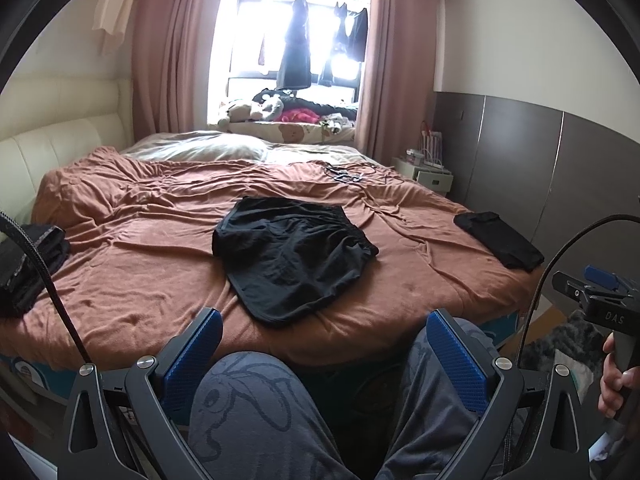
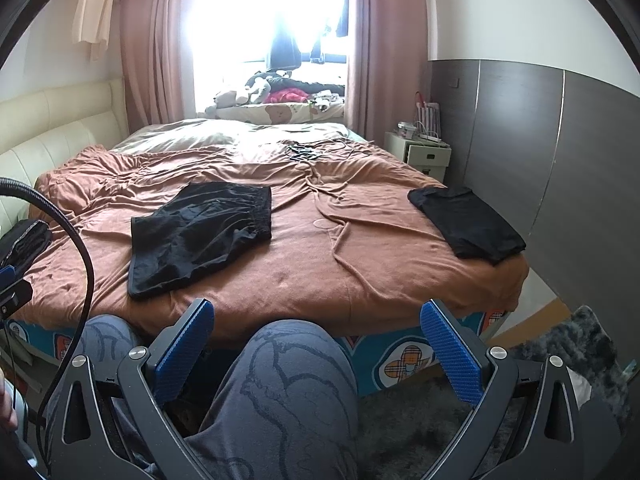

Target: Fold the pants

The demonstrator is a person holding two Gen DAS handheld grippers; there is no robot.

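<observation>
Black shorts (image 1: 294, 258) lie spread flat in the middle of the brown bed cover (image 1: 140, 256), waistband toward the far side; they also show in the right wrist view (image 2: 200, 236). My left gripper (image 1: 324, 320) is open and empty, held back from the bed's near edge above the person's knees. My right gripper (image 2: 318, 308) is open and empty, also short of the bed edge. The right gripper's body (image 1: 600, 300) shows at the right edge of the left wrist view.
A folded black garment (image 2: 466, 222) lies at the bed's right near corner. A dark pile (image 1: 28, 264) sits at the left edge. Cables (image 2: 300, 152) lie on the far part of the bed. A nightstand (image 2: 418, 152) and grey wardrobe (image 2: 560, 160) stand right.
</observation>
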